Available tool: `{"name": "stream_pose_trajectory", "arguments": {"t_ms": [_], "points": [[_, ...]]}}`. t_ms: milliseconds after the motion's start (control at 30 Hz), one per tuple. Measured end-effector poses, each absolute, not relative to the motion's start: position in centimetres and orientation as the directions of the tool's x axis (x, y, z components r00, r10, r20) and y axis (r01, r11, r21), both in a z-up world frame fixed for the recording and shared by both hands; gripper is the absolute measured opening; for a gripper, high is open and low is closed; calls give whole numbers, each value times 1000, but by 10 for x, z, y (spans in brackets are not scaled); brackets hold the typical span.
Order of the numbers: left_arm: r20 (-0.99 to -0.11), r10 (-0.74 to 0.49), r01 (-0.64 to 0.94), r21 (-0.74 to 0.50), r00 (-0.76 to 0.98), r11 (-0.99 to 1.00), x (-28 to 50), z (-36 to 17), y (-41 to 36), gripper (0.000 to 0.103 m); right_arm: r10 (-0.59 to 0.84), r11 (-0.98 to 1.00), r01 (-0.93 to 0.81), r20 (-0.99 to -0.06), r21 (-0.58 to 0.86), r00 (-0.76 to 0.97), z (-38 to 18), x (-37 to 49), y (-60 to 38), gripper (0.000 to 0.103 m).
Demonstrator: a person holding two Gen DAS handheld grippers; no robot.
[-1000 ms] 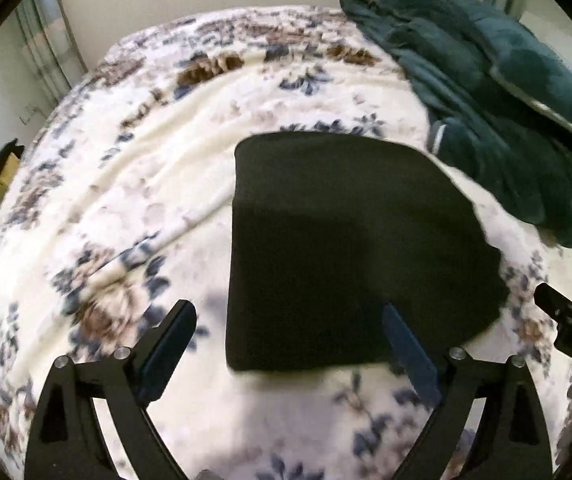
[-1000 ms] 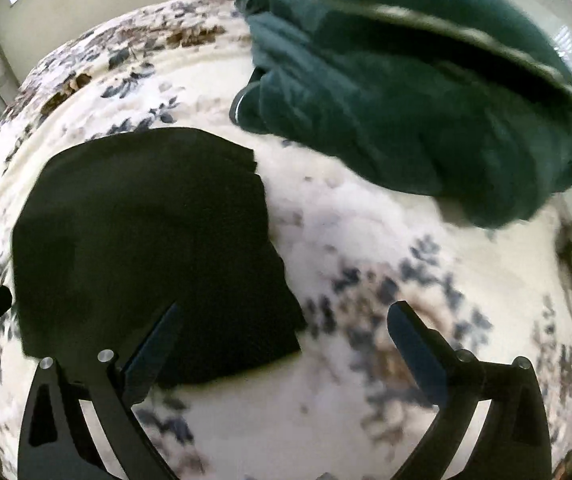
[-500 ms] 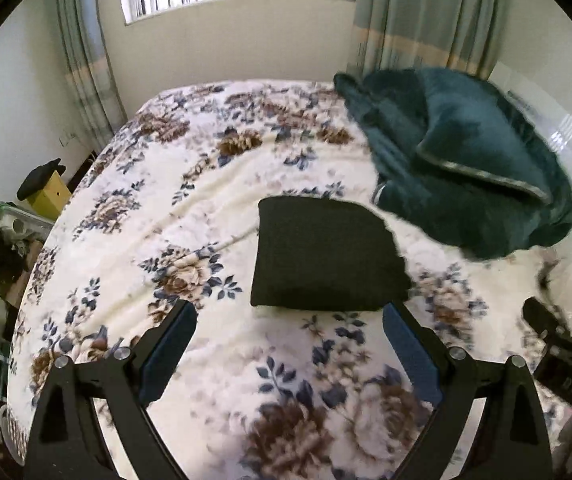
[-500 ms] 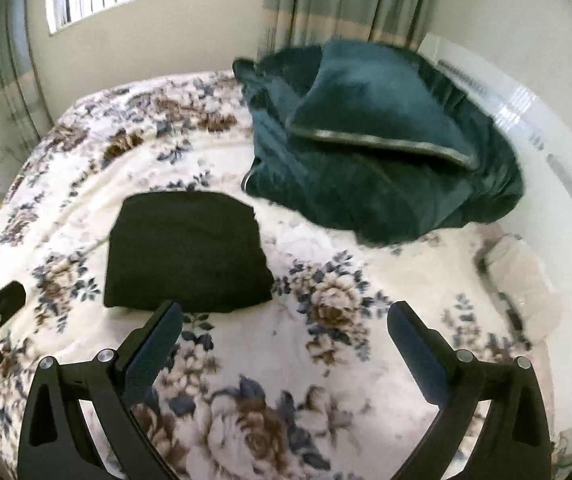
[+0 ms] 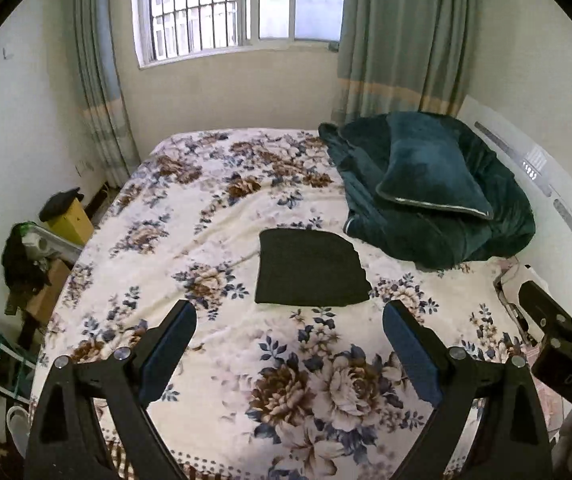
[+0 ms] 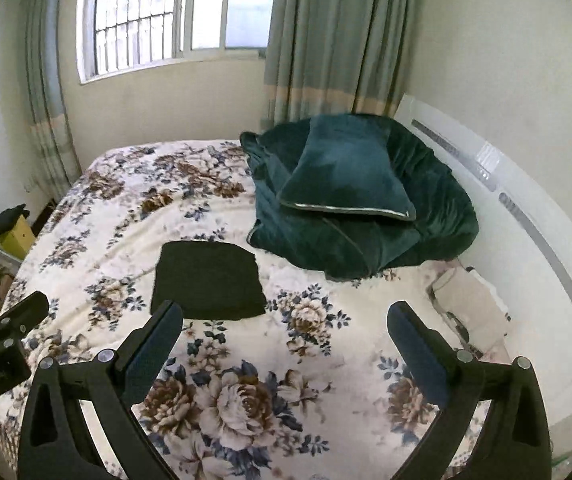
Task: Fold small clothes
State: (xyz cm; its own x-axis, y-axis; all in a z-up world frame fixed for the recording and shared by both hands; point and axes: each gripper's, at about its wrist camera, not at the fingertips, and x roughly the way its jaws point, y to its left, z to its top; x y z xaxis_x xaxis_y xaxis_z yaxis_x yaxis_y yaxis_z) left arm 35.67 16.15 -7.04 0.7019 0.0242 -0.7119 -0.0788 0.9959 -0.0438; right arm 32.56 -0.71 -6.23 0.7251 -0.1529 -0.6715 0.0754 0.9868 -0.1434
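Left wrist view: the left gripper (image 5: 289,330) fills the bottom of the frame, its 2 jaws spread wide and holding nothing. Ahead of the jaws, between their tips and slightly farther off, a dark garment (image 5: 310,267) lies flat on the floral bed (image 5: 222,216) as a neat, roughly square packet, which suggests the folding is finished and the piece has been set down in open space to keep its shape. Beyond the right jaw, a heap of teal bedding (image 5: 430,216) with a pillow on top sits against the white headboard (image 5: 558,216), probably pushed aside to free the middle of the bed. Part of the right gripper shows at the right edge, well apart from the cloth.

Right wrist view: the right gripper (image 6: 285,322) also hangs with its 2 jaws wide and empty. The dark garment (image 6: 207,280) lies just beyond the left jaw tip, not touched by it. The teal bedding (image 6: 362,216) sits farther ahead, between the jaws. Whether the fold has 1 layer or several is hard to judge, since the dark cloth shows little detail.
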Motion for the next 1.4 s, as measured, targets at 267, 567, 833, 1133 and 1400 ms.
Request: {"name": "stream_pose_trajectory", "arguments": {"t_ms": [267,567,833,1133,1400], "points": [[-686,35,-91,-45,727,995,309,-44,157,95,-116,991,44,-653,-125,749,-20,269,-6,103],[-684,45,-117,-60,728,991,289,-38,156,103,-100,992,29,-635,-121,766,-3,243,-16,103],[-667,73,-138,-45,741,989,281,-34,155,103,-84,994,18,-626,-110,775,2,243,-22,103],[-658,83,-140,-35,749,990,280,-32,153,103,-70,995,9,-624,-101,778,3,242,-26,103],[-655,88,-145,-34,751,989,279,-29,149,103,-64,995,2,-627,-100,776,4,241,-26,103]]}}
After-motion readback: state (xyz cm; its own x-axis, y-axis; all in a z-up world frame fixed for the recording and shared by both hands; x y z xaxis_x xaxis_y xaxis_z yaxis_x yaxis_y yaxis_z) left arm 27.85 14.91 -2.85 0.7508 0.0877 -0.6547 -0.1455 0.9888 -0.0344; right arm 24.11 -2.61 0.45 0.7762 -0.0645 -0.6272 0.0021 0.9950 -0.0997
